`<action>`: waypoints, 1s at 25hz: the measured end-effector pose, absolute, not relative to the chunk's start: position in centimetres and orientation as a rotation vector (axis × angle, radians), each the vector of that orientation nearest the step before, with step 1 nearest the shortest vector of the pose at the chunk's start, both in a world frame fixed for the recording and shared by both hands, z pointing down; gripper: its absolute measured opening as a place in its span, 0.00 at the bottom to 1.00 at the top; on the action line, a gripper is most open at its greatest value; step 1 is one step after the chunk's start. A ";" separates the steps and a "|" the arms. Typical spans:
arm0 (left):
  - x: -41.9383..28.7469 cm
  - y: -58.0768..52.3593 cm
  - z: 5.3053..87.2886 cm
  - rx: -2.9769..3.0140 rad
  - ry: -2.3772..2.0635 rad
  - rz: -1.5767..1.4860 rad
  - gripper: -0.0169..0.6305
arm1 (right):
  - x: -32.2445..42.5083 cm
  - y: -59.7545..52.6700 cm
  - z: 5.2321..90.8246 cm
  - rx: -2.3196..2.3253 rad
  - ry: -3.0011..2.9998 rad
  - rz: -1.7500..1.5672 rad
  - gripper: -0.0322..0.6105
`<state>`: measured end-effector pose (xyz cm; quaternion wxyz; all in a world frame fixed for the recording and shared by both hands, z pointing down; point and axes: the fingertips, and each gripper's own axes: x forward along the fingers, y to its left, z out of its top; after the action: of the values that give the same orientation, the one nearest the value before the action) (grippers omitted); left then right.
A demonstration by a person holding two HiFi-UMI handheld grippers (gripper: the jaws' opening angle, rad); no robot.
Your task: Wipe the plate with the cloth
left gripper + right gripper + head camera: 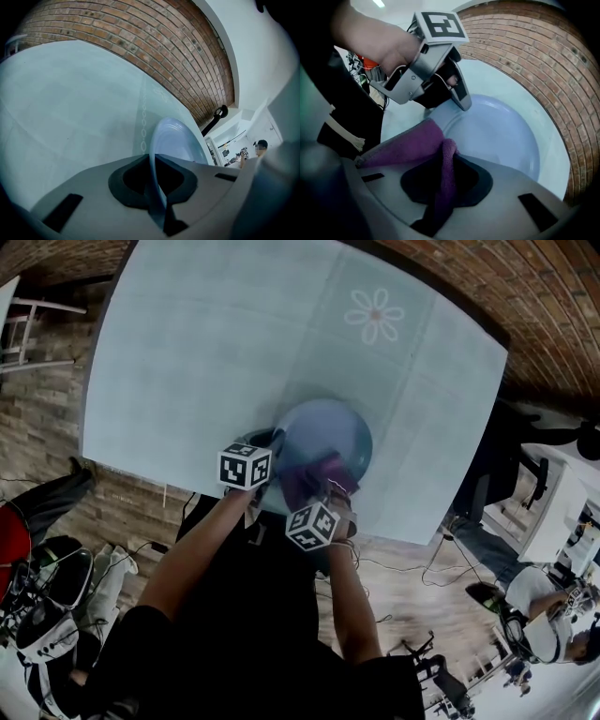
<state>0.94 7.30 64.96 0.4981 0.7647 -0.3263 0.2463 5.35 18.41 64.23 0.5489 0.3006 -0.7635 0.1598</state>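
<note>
Closest to the person's body, the right gripper is clamped on a purple cloth; one fold is bunched tight between its jaws and the rest spreads out over the near side of the plate. Just beside it, the left gripper has its jaws closed on the plate's near rim, with the thin edge running up between them. The pale blue plate is otherwise bare and lies close to the near edge of the table, which is covered in light blue. Farther across that cover, well apart from the plate, is a printed flower, and brick paving shows beyond the far edge
</note>
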 end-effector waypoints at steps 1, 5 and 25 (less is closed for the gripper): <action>0.9 7.3 64.9 1.851 -0.789 0.596 0.10 | 4.6 18.5 64.2 0.694 -1.822 0.376 0.14; 0.7 7.5 64.7 1.834 -0.781 0.581 0.10 | 2.9 17.6 63.2 0.720 -1.904 0.382 0.14; -1.5 3.3 51.5 2.184 -0.806 0.397 0.15 | 11.3 9.8 36.6 1.782 -2.252 0.248 0.14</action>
<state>-1.45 3.28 51.52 0.3804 0.8553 -0.3157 0.1555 11.30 9.79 36.58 0.1292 0.6131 -0.7747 0.0852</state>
